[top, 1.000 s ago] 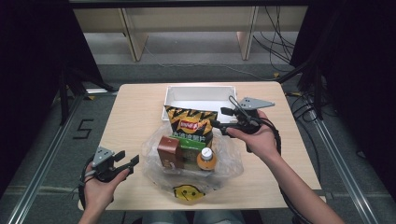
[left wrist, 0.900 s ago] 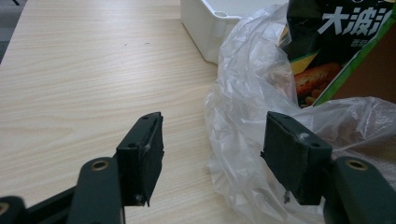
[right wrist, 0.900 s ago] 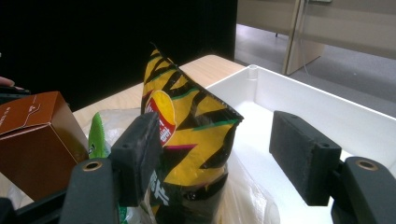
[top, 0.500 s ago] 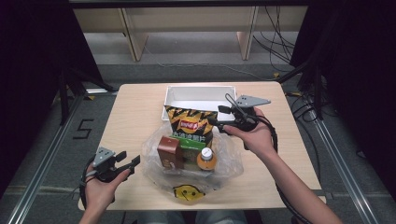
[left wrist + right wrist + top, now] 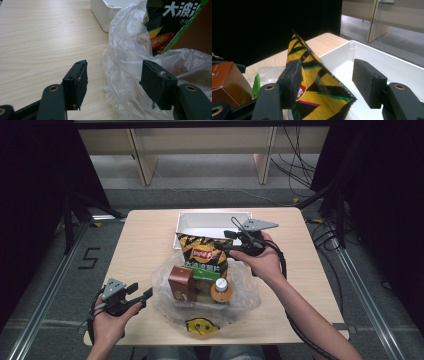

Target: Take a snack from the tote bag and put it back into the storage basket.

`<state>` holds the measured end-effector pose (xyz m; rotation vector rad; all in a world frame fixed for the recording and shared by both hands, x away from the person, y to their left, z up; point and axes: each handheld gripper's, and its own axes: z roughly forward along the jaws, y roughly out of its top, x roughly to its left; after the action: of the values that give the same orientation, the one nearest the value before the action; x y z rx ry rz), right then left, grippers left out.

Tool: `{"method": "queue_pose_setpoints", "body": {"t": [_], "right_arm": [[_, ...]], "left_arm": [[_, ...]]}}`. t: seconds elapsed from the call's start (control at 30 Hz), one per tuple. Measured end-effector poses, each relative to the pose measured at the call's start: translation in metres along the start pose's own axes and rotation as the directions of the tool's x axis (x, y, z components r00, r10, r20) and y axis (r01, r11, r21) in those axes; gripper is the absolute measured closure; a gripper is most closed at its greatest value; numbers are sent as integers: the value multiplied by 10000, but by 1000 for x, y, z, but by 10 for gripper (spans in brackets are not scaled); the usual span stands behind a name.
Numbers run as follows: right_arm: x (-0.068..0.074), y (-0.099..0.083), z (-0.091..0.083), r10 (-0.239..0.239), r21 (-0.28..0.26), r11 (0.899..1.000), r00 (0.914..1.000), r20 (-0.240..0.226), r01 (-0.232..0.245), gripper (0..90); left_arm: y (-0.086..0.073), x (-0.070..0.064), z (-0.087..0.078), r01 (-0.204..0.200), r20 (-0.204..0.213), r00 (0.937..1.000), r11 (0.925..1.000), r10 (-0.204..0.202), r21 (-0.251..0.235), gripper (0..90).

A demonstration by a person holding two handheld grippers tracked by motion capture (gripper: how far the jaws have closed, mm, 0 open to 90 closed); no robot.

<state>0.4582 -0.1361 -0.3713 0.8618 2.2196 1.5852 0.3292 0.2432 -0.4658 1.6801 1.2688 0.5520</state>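
Moved: right gripper [image 5: 229, 246] shifted left, closer to chip bag [image 5: 203, 255]
Right gripper: jaws spread, bag's top corner between them, no pinch
Left gripper [image 5: 141, 294]: spread, beside plastic bag [image 5: 245, 292]
Chip bag: upright in plastic bag, before white bin [image 5: 212, 221] on surface [image 5: 145, 240]

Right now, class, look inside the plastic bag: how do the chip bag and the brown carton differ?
The chip bag is yellow and black with a crimped top edge; the brown carton is plain and box-shaped. The chip bag rises higher and leans toward the white bin; the carton sits lower. The open right gripper straddles the chip bag's top; nothing reaches for the carton. Both stand in the plastic bag.
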Motion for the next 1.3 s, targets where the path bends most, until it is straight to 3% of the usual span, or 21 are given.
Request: {"method": "queue_pose_setpoints", "body": {"t": [0.07,0.13,0.2,0.3,0.5,0.57,0.63,0.7,0.8,0.9,0.97,1.0,1.03,1.17,1.23,1.3], "right_arm": [[0,-3,2,-216,169,9996,9997,62,215,505],[-1,-4,4,-449,210,9988,9990,32,448,527],[1,-5,6,-191,209,9996,9998,-4,191,537],[0,-5,9,-266,84,9996,9995,-154,268,566],[4,-8,11,-1116,357,9931,9937,-101,1119,690],[4,-7,12,-1668,327,9853,9858,-194,1674,712],[4,-6,12,-1702,244,9850,9850,-276,1709,733],[5,-7,11,-1438,320,9891,9896,-59,1439,731],[5,-8,11,-896,349,9952,9952,-388,910,752],[6,-9,11,-922,284,9953,9953,-297,930,741],[6,-9,12,-1229,174,9922,9923,-161,1231,740],[8,-9,12,-999,229,9947,9949,-167,1003,742],[8,-9,13,-1156,103,9932,9932,-110,1158,739],[10,-8,14,-1502,304,9879,9870,-578,1521,738],[11,-8,15,-1571,175,9873,9868,-385,1579,768],[12,-8,14,-1533,274,9876,9868,-513,1549,788]], "left_arm": [[-1,-1,0,33,45,10000,10000,-34,58,380],[-1,-2,1,11,97,10000,10000,-12,90,381],[-1,-2,1,-34,94,10000,10000,34,75,381],[-1,-2,1,-14,57,10000,10000,14,53,381],[-1,-2,2,131,15,9999,9999,-131,12,380],[-1,-2,2,117,7,9999,9999,-117,17,379],[-1,-3,2,84,-34,10000,9999,-84,73,378],[-2,-2,3,87,52,9999,10000,-87,24,377],[-2,-3,2,84,-29,10000,9999,-84,71,377],[-2,-3,2,87,-15,10000,10000,-87,40,377],[-2,-3,2,71,-35,10000,9999,-71,70,377],[-2,-2,3,74,38,10000,10000,-75,26,376],[-2,-2,3,77,38,10000,10000,-77,22,376],[-3,-2,3,125,-34,9999,9999,-125,52,370],[-3,-3,4,162,21,9999,9999,-162,22,371],[-3,-3,3,135,33,9999,9999,-135,8,371]]}}
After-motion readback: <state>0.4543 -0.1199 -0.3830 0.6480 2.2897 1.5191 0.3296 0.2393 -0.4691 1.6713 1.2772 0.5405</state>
